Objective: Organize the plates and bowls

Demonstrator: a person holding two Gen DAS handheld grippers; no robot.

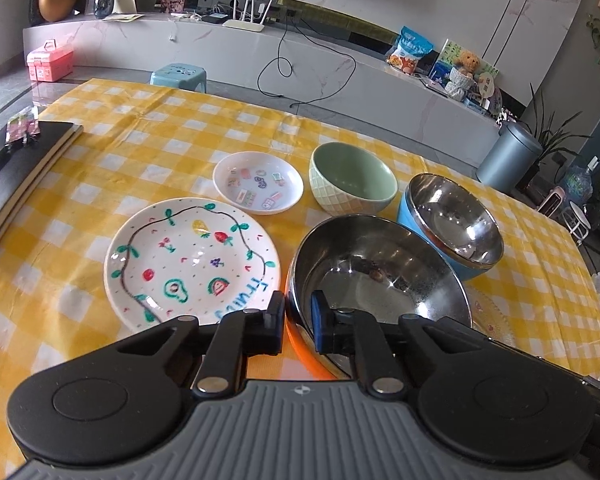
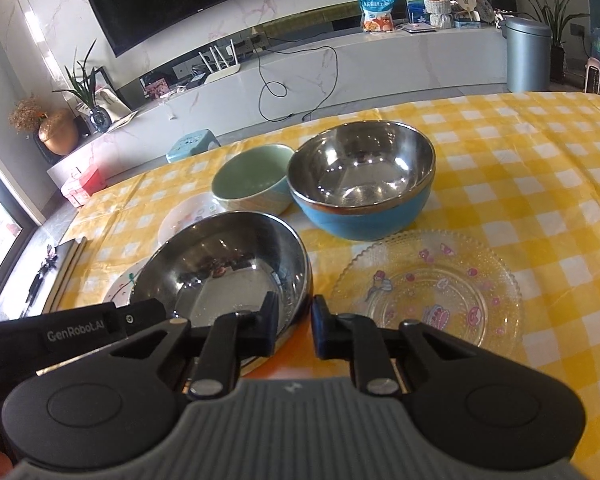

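An orange bowl with a steel lining sits at the near edge of the yellow checked table. My left gripper is shut on its near-left rim, one finger outside and one inside. My right gripper straddles its right rim, one finger inside and one outside, with a small gap still showing. Behind stand a blue steel-lined bowl and a green bowl. A fruit-painted plate, a small white sticker plate and a clear glass plate lie around them.
A black notebook with a pen lies at the table's left edge. Beyond the table's far edge are a blue stool, a TV bench and a grey bin.
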